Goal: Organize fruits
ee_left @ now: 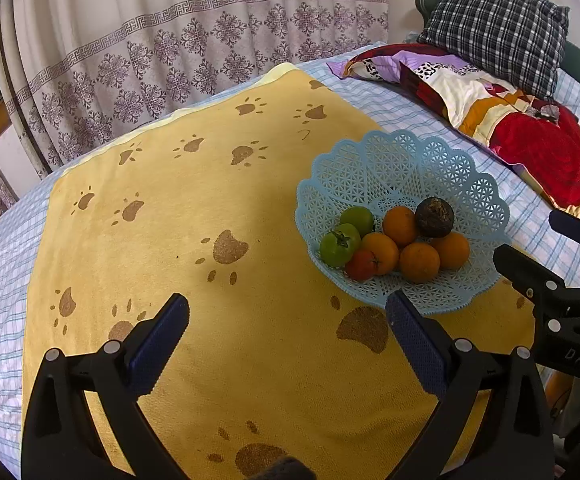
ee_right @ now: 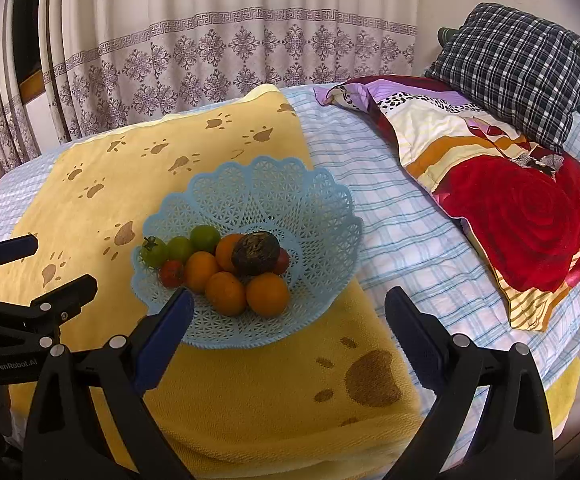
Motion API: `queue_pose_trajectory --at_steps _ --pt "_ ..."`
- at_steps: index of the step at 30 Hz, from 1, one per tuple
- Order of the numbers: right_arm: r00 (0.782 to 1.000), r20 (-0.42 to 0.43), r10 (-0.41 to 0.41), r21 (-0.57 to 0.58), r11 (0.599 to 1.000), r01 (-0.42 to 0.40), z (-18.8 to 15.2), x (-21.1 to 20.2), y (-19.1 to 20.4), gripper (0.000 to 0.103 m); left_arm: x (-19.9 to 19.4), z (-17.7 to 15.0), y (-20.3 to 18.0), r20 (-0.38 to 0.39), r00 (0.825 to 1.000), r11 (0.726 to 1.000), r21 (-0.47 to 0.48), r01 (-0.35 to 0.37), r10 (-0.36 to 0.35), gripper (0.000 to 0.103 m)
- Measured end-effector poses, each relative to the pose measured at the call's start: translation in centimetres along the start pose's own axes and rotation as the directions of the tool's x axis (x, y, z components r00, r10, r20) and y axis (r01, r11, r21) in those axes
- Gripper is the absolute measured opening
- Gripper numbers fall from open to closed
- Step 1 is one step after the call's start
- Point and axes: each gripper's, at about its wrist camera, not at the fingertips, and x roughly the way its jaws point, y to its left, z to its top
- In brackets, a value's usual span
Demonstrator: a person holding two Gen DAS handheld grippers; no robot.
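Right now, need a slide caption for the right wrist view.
Open right tongs above a blue lattice plastic basket of fruit on a yellow paw-print towel.

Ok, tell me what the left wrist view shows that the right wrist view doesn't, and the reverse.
Only the left wrist view: the left gripper head-on, fingers spread over bare yellow towel, and the towel's wide left stretch.

Only the right wrist view: the right gripper head-on, open, its left finger overlapping the basket rim; a second red tomato behind the dark fruit; the towel's folded front edge.

Both: the blue basket with oranges, green tomatoes and a red tomato, the plaid pillow, the rose quilt, the curtain, and each other's gripper at the frame edge.
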Motion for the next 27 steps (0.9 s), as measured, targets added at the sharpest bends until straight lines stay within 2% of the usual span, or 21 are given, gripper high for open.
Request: queue_pose_trajectory --at_steps 19,27 --pt "1.0 -0.002 0.0 0.0 1.0 0.0 0.0 0.0 0.0 0.098 -0.5 0.0 -0.4 0.034 0.999 1.0 0.027 0.007 -0.008 0.098" --pt "1.0 0.006 0.016 -0.007 1.0 -0.016 0.0 -0.1 0.5 0.098 -0.2 -0.4 2.4 -0.013 1.0 0.998 -0.056 -0.024 0.023 0.098"
